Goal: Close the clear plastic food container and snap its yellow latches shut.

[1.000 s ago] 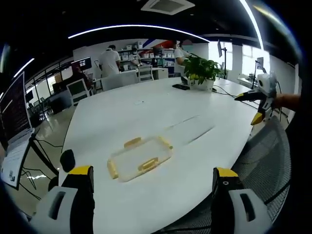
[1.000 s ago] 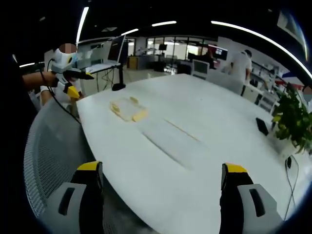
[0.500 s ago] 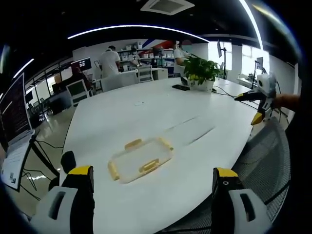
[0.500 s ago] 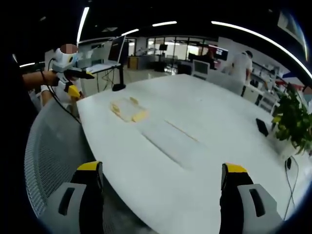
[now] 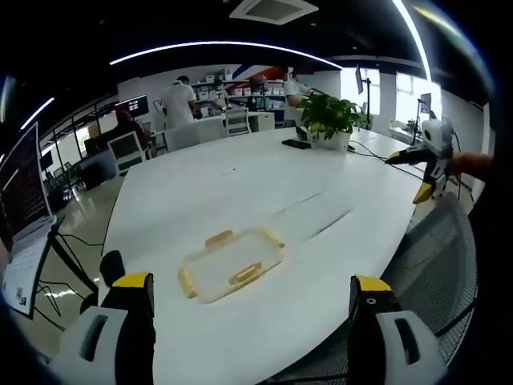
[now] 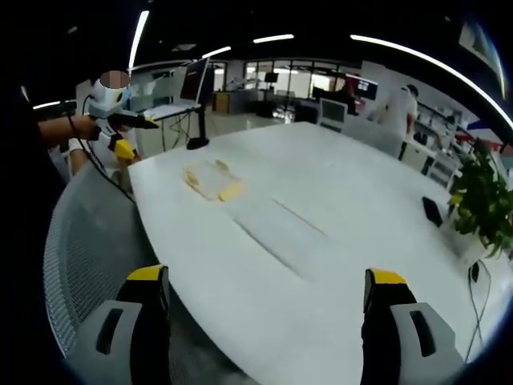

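A flat clear plastic food container [image 5: 230, 268] with yellow latches [image 5: 244, 274] on its sides lies on the white table [image 5: 240, 192], a little ahead of my left gripper [image 5: 250, 309]. That gripper hangs open over the table's near edge, nothing between its jaws. In the right gripper view the container [image 6: 210, 180] lies far off at the table's left end. My right gripper [image 6: 268, 301] is open too, well short of it. Each gripper shows in the other's view: the right gripper [image 5: 429, 164] at the far right, the left gripper [image 6: 119, 132] at the far left, both held by hands.
A grey mesh chair back [image 6: 92, 241] stands against the table's near edge, between the two grippers. A potted plant [image 5: 330, 119] and a dark phone [image 6: 434, 208] sit at the table's far end. Desks, monitors and standing people [image 5: 179, 100] fill the background.
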Tool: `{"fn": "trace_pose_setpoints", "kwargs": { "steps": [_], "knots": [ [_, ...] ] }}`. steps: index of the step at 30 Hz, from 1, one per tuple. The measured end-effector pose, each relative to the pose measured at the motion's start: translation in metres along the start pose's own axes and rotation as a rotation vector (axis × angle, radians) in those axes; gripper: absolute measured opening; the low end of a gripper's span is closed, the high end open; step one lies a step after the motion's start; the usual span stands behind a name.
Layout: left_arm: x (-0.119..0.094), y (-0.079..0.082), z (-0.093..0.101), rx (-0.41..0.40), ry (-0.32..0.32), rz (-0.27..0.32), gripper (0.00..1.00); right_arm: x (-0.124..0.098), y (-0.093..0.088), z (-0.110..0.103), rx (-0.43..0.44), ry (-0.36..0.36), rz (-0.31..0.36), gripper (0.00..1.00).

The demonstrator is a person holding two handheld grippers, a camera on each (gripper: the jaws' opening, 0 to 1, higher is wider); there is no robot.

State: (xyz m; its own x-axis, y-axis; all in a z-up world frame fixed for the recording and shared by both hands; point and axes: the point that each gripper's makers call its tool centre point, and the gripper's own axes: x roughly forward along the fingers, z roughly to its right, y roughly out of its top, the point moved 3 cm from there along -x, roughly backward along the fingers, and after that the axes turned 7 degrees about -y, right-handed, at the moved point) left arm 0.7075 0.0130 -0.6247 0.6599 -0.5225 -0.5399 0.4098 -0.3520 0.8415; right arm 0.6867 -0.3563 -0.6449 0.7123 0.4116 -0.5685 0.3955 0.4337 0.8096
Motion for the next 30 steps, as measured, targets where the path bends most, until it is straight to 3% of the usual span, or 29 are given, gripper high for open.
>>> {"fn": "trace_pose_setpoints", "kwargs": {
  "steps": [30],
  "knots": [
    [0.010, 0.005, -0.016, 0.061, -0.060, -0.042, 0.99, 0.027, 0.032, -0.003, -0.103, 0.126, 0.012, 0.97]
  ]
}}
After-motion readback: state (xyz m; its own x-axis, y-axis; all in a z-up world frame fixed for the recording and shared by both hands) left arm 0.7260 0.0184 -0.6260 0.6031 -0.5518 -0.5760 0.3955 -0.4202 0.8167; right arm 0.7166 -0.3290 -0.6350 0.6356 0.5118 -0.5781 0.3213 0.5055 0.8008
